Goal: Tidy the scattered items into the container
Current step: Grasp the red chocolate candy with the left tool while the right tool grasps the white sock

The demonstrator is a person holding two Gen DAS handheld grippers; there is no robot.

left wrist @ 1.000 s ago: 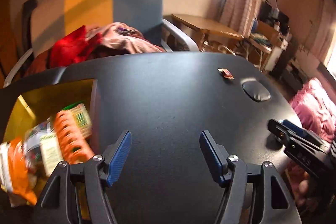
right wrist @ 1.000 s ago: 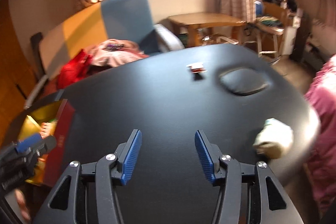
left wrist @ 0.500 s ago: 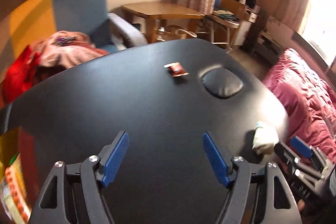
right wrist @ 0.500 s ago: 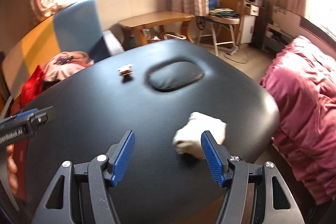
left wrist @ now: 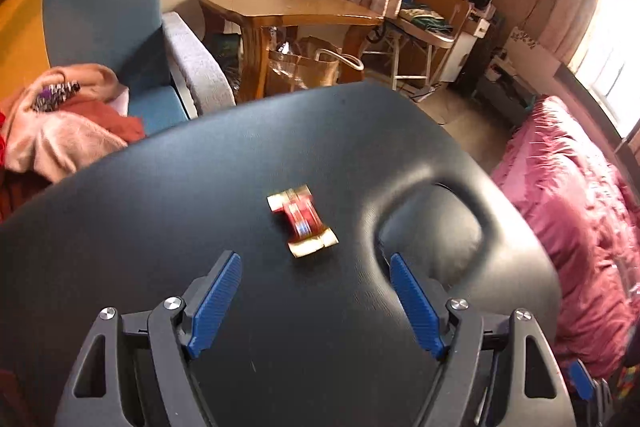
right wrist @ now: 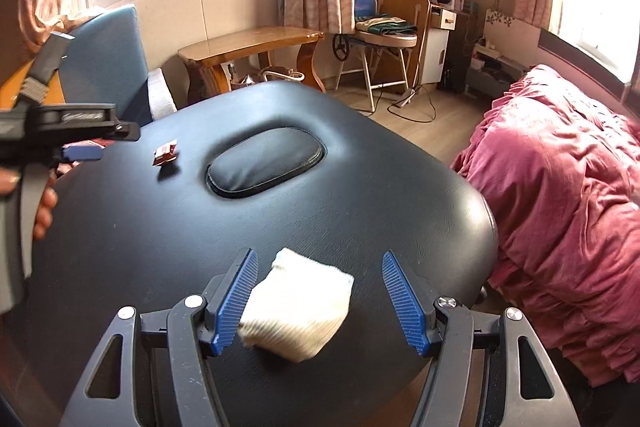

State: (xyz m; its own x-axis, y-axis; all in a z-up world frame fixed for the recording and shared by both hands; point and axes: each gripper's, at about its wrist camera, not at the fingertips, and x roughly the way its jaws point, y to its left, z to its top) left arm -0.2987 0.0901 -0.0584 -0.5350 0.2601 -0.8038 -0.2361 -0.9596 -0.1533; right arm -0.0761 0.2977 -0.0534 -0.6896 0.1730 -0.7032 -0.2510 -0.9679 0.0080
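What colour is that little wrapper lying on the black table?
Red with gold ends; the wrapper shows best in the left wrist view.

Bare black bench (left wrist: 200,227) lies open between the left gripper (left wrist: 316,301) and the red wrapper (left wrist: 303,223). A white cloth (right wrist: 298,307) fills the gap between the right gripper's (right wrist: 318,301) spread fingers (right wrist: 236,297).

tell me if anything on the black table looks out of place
Two loose items: a red and gold wrapper lying askew beside the oval inset, and a crumpled white cloth near the table's edge. Nothing looks spilled or damaged.
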